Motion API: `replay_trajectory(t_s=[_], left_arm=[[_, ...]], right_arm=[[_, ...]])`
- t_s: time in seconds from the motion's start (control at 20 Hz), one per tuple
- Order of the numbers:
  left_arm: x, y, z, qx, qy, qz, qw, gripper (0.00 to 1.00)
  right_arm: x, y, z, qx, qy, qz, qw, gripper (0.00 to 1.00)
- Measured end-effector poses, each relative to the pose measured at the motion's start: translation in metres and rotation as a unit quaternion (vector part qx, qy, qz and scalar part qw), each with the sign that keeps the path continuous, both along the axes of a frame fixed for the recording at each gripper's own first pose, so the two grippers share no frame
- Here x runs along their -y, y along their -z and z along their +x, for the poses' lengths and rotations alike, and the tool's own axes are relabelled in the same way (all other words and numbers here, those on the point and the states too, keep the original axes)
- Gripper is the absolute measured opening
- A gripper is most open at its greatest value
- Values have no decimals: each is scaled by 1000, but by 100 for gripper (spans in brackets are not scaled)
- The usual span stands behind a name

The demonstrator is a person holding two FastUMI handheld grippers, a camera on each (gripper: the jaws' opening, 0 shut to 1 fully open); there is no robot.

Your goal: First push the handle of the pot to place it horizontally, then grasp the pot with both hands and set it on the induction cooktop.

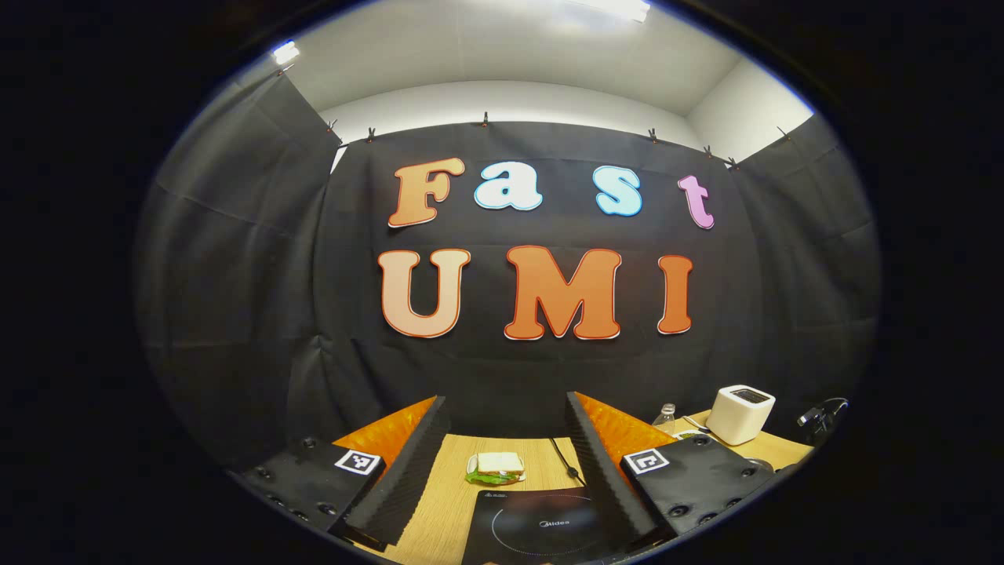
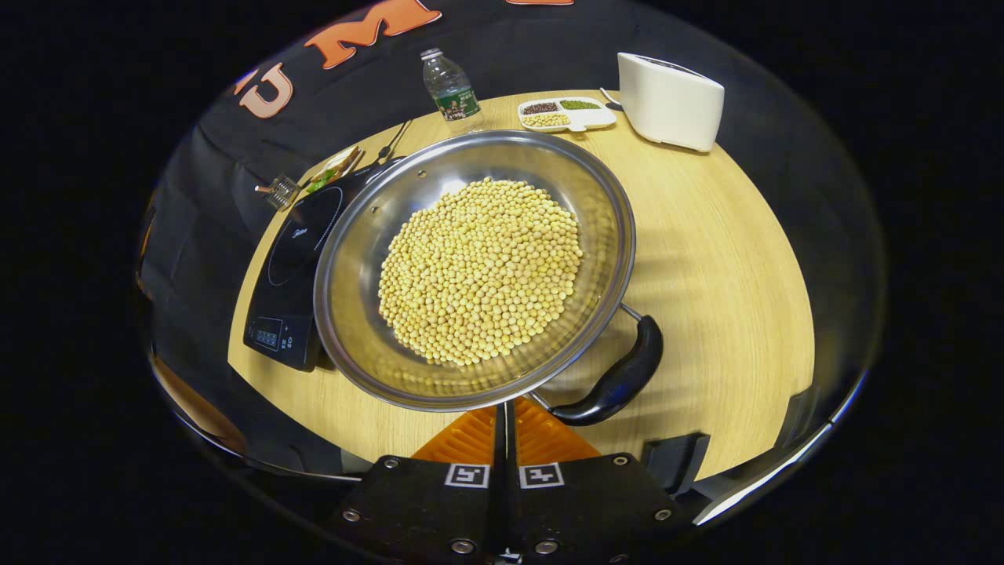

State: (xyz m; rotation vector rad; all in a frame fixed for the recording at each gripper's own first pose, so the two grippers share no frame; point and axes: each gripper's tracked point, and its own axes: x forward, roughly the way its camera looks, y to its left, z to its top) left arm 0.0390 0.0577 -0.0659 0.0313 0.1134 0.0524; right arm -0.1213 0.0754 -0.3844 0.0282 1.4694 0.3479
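Right gripper view first: the right gripper (image 2: 502, 428) has its fingers pressed together, a thin dark seam between them, holding nothing. Their tips sit right at the near rim of the pot (image 2: 474, 267), a wide shiny steel pan loaded with yellow beans (image 2: 482, 271). Whether the tips actually touch the rim, I cannot tell. The pot's black handle (image 2: 620, 377) curves off the near right side of the rim, over bare wood. The pot overlaps the right edge of the cooktop (image 2: 294, 259), a flat black slab lying toward the left edge of the tabletop (image 2: 722, 259). Along the far edge stand a water bottle (image 2: 449, 90), a divided dish (image 2: 566, 114) of mixed beans, and a white toaster (image 2: 669, 100) at the far right. A sandwich (image 2: 336, 166) lies beyond the cooktop, at the far left.

Over to the left gripper view: the left gripper (image 1: 506, 435) is raised and level, fingers spread wide apart, nothing between them. Through the gap, down below, sit the cooktop (image 1: 541, 522) and the sandwich (image 1: 496, 467) just past it. The toaster (image 1: 741, 414) and the bottle (image 1: 667, 417) show at the right.
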Motion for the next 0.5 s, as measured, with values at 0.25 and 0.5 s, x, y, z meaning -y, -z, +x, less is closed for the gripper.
replay_trajectory(t_s=[0.25, 0.5], left_arm=[[1, 8, -1, -8, 3, -3, 1000, 97], [7, 16, 2, -19, 11, -4, 1000, 97]], right_arm=[[17, 6, 17, 12, 2, -25, 1000, 0], [56, 14, 36, 22, 34, -74, 996, 0]])
